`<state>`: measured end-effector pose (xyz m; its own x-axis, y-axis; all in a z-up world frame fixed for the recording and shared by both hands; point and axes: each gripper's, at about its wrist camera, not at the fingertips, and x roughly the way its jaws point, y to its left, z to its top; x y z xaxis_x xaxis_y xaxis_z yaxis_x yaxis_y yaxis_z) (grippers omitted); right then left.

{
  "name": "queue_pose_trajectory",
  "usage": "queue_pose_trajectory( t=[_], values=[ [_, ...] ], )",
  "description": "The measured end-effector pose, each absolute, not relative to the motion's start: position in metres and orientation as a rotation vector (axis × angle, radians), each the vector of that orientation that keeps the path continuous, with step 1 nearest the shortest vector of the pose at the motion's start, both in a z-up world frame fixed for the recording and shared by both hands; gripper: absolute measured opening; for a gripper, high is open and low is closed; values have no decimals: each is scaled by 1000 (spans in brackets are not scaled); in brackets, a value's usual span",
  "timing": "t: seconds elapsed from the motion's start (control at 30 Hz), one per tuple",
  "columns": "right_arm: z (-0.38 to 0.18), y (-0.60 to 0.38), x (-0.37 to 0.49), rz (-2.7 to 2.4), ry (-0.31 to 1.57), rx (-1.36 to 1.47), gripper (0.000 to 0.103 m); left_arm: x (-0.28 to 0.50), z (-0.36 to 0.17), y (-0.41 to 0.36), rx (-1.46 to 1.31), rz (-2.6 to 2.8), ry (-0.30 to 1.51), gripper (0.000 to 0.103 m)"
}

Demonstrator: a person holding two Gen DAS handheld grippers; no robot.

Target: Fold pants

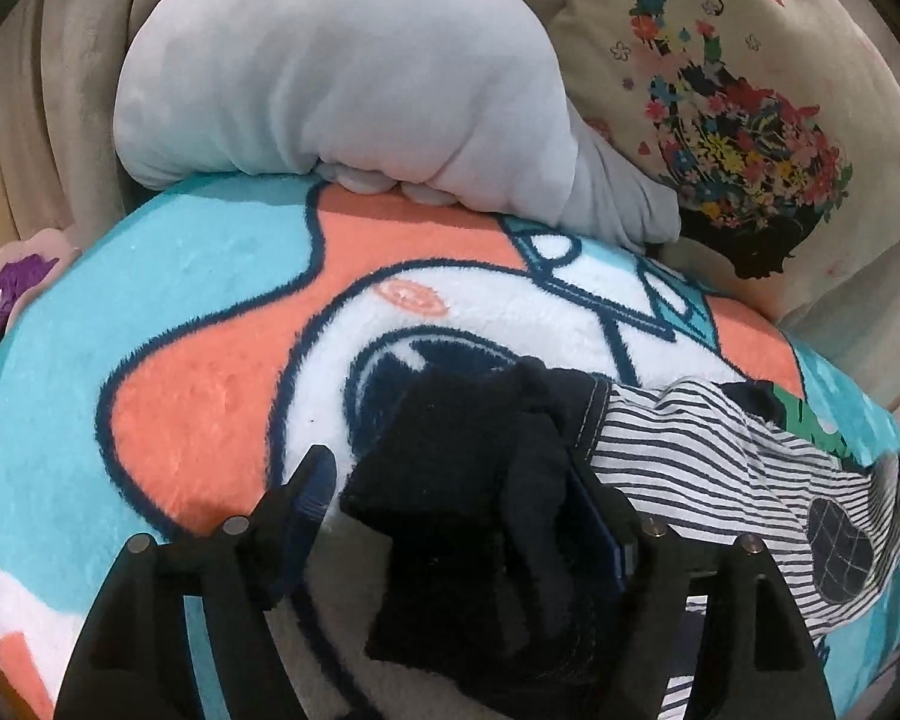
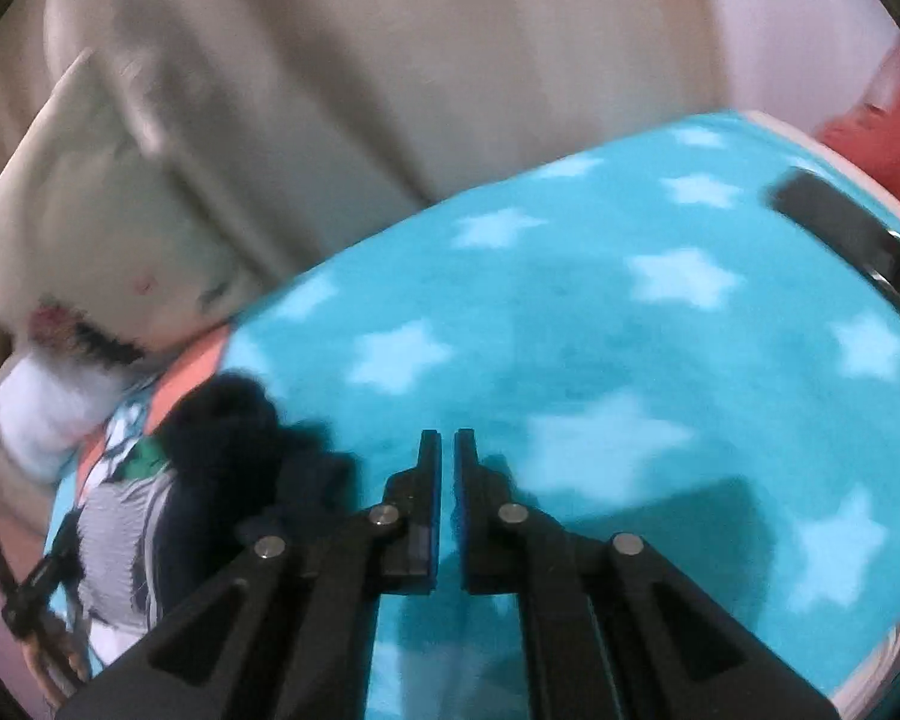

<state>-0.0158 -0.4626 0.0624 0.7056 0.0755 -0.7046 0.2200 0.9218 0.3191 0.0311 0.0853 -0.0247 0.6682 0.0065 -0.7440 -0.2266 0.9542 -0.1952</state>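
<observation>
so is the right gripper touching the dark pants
Apart. The right wrist view shows the right gripper shut over bare star blanket, with the dark pants off to its left.

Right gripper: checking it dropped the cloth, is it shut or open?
Shut: the right gripper has its jaws nearly together with nothing between them, over the star blanket.

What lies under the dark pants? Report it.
The dark pants lie on the blanket, overlapping a striped cloth at their right edge. How far that cloth runs beneath them is covered.
</observation>
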Motion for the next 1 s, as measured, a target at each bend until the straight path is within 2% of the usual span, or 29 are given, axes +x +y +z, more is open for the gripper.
queue_pose_trajectory(
  t=[0.13,0.2,0.23,0.27,0.37,0.43,0.5,0.53,0.57,0.63,0.67,0.73,0.97,1.0],
  values=[
    [99,-425,-13,57,710,390,9,32,-26,82,-272,143,822,80],
    [106,-392,-2,214,708,405,26,31,-26,83,-274,144,816,81],
    [103,-371,8,283,727,404,39,31,-26,83,-276,143,814,81],
    [96,-352,16,335,751,389,41,32,-27,83,-276,140,812,81],
    [66,-319,34,316,842,268,41,31,-27,85,-285,133,807,81],
    [51,-326,37,127,846,138,40,30,-27,86,-289,126,805,81],
    [46,-331,33,-95,833,-59,21,29,-27,85,-289,117,805,85],
    [50,-330,29,-198,822,-156,16,30,-27,84,-281,123,808,85],
    [56,-325,26,-232,803,-186,22,30,-27,82,-274,127,811,85],
    [76,-308,21,-75,768,-161,26,31,-27,82,-269,129,812,85],
    [81,-296,23,54,771,-138,37,31,-27,82,-270,129,811,85],
    [82,-273,33,262,790,-124,47,31,-27,84,-275,126,808,85],
    [40,-207,92,475,923,-244,47,31,-28,85,-272,127,808,85],
    [33,-202,101,481,943,-255,43,31,-28,85,-272,125,808,85]
  ],
)
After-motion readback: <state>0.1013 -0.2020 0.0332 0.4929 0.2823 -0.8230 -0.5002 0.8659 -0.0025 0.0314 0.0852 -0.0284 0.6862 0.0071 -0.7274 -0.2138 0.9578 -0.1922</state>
